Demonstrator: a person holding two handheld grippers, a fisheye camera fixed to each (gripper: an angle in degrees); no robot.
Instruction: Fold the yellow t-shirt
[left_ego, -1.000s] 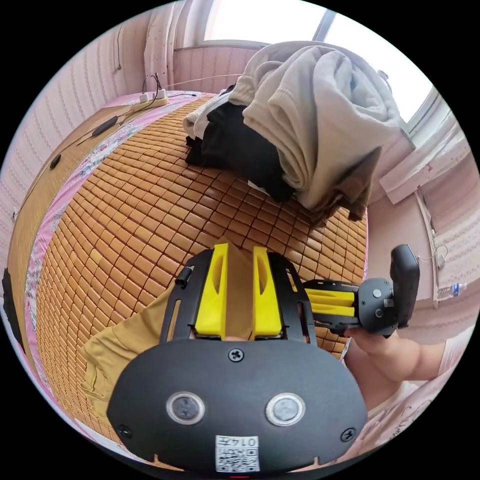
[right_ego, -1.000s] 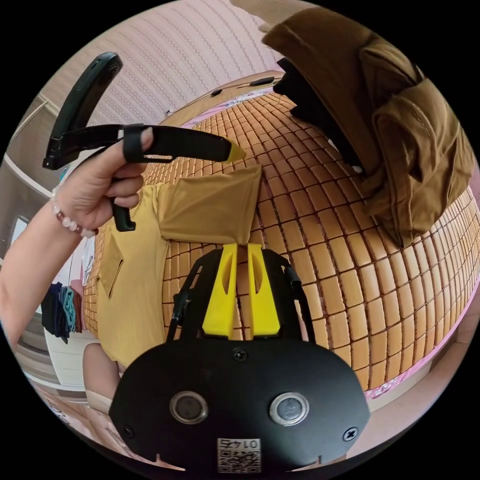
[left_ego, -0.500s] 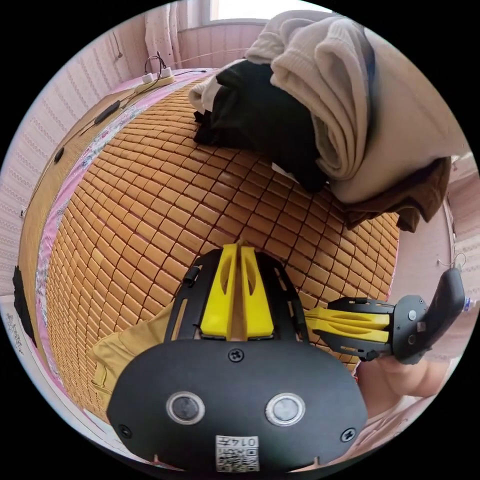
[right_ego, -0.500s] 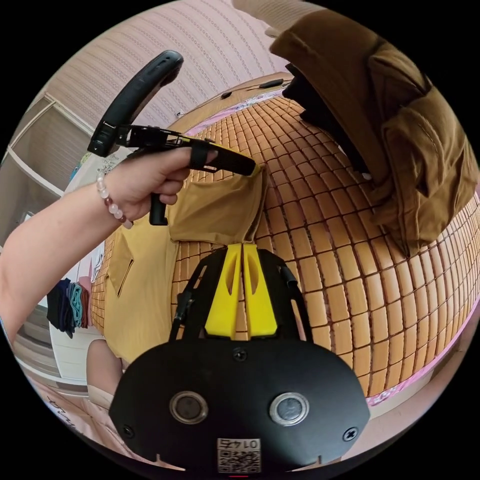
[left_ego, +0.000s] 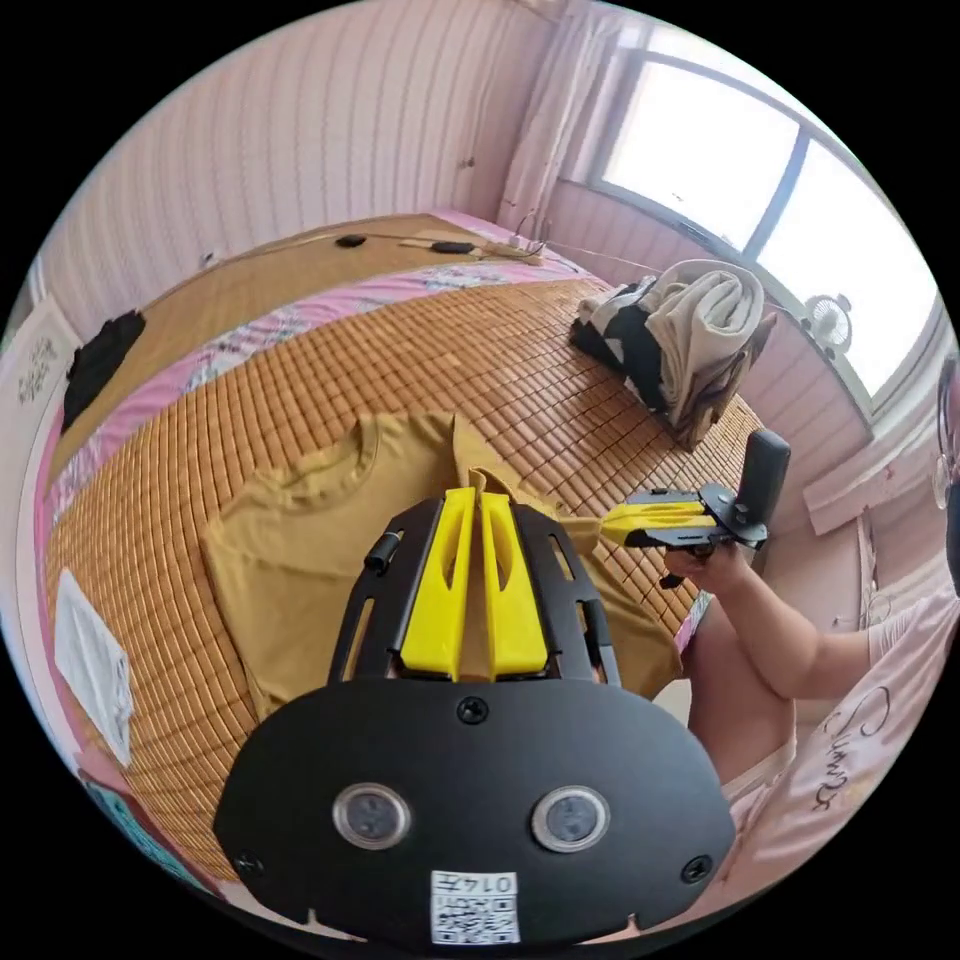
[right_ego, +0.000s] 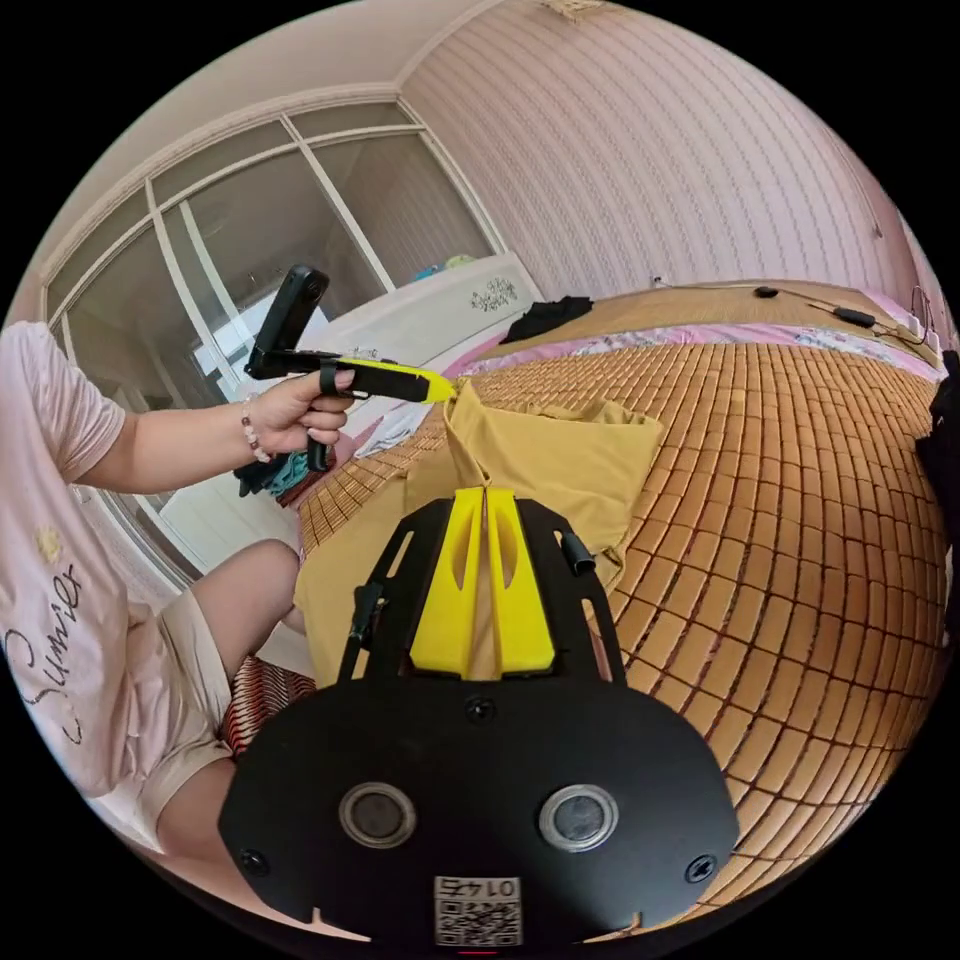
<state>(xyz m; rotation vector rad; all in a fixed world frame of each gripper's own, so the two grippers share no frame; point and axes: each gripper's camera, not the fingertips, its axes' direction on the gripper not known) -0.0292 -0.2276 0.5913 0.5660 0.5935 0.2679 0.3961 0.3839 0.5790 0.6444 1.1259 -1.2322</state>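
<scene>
The t-shirt (left_ego: 300, 530) lies on the bed's mat (left_ego: 400, 350), collar toward the far side, most of its body flat. One edge is lifted off the mat, held by both tools. The left hand-held gripper (left_ego: 478, 492) has its jaws closed on a raised peak of the cloth, which pokes out past its tips. The right hand-held gripper (right_ego: 485, 492) is likewise closed on the fabric, a strip of shirt showing between its jaws; in the left gripper view it (left_ego: 610, 525) comes in from the person's side, pinching the same lifted edge just beside the left one.

What matters for the coming move: the flat part of the shirt lies ahead of and below both grippers, away from the person, with its long axis running roughly across the line between the two pinches. Judging by this, the held edge would be carried forward over the flat body. The left hand-held gripper sits nearer the collar (left_ego: 340, 470), the right nearer the bed's edge and the person.
</scene>
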